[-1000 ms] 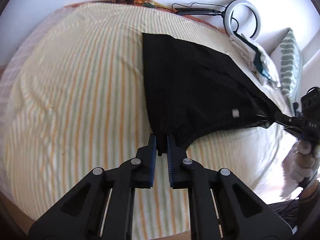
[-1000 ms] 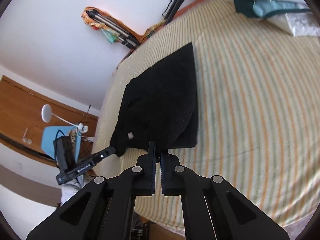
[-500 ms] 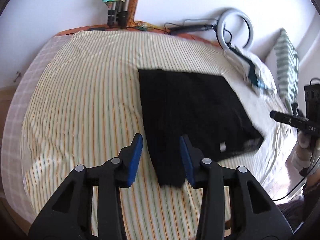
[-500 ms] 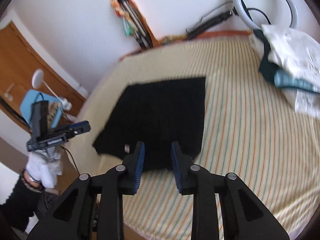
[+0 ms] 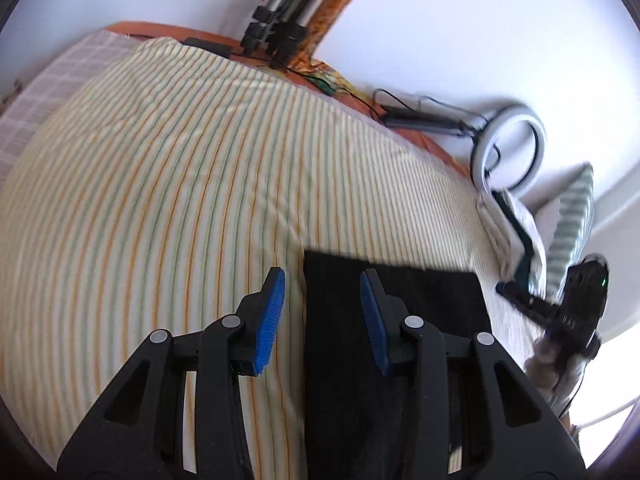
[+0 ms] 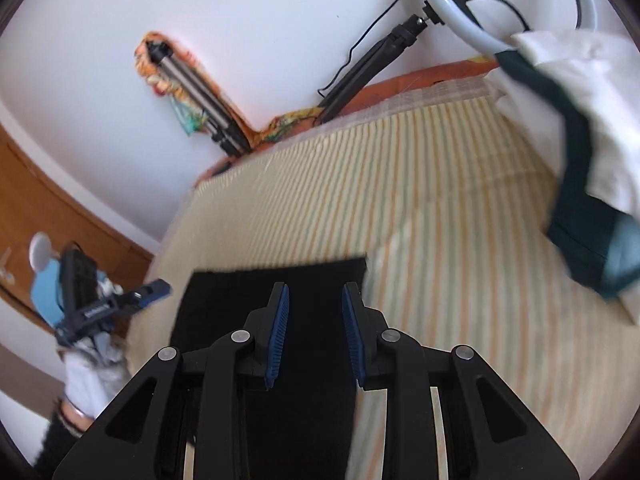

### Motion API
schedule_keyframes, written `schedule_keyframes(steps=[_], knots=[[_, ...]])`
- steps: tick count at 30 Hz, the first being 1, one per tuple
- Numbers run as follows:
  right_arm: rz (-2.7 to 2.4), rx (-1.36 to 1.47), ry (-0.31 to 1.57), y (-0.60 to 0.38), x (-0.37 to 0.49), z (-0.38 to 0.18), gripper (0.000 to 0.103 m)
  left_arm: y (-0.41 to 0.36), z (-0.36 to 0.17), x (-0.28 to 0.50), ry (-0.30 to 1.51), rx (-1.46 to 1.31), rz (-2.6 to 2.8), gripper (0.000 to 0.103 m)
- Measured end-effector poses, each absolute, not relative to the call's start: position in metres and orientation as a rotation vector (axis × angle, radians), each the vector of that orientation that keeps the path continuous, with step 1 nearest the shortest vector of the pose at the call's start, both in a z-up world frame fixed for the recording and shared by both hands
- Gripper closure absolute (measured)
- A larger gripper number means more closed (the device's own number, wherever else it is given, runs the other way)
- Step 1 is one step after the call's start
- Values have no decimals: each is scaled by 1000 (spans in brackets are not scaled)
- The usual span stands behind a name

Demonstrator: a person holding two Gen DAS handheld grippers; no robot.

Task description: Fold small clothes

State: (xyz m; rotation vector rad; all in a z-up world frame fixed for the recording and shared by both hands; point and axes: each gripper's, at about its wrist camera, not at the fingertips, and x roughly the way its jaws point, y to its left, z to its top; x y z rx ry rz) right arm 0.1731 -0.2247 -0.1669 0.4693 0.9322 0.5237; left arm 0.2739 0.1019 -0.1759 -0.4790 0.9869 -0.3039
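Fingers (image 5: 276, 312) of the left gripper (image 5: 322, 316) and right gripper (image 6: 314, 322) stood spread, holding nothing, above the black garment (image 6: 240, 296) lying flat on the striped bed (image 5: 160, 184).

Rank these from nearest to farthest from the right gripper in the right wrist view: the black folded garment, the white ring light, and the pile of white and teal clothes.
1. Black folded garment: lying flat on the striped bed, right beneath the open jaws of the right gripper.
2. Pile of white and teal clothes: further up the bed, to the right.
3. White ring light: by the wall, upper right.
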Motion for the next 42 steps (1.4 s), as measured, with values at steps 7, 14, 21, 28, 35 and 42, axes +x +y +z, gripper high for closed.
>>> schedule_keyframes(steps=[7, 14, 21, 28, 35, 42], knots=[[530, 514, 991, -218, 197, -198, 77, 100, -202, 289, 991, -530, -310, 64], [546, 588, 983, -226, 201, -199, 85, 96, -201, 289, 978, -518, -310, 100], [528, 503, 961, -216, 200, -190, 103, 94, -195, 284, 937, -473, -252, 103], [379, 569, 939, -243, 203, -190, 103, 100, -194, 282, 924, -479, -189, 103], [408, 567, 975, -255, 194, -189, 92, 127, -186, 266, 941, -516, -191, 98], [537, 524, 1045, -265, 157, -185, 77, 129, -189, 229, 1025, -555, -264, 59]])
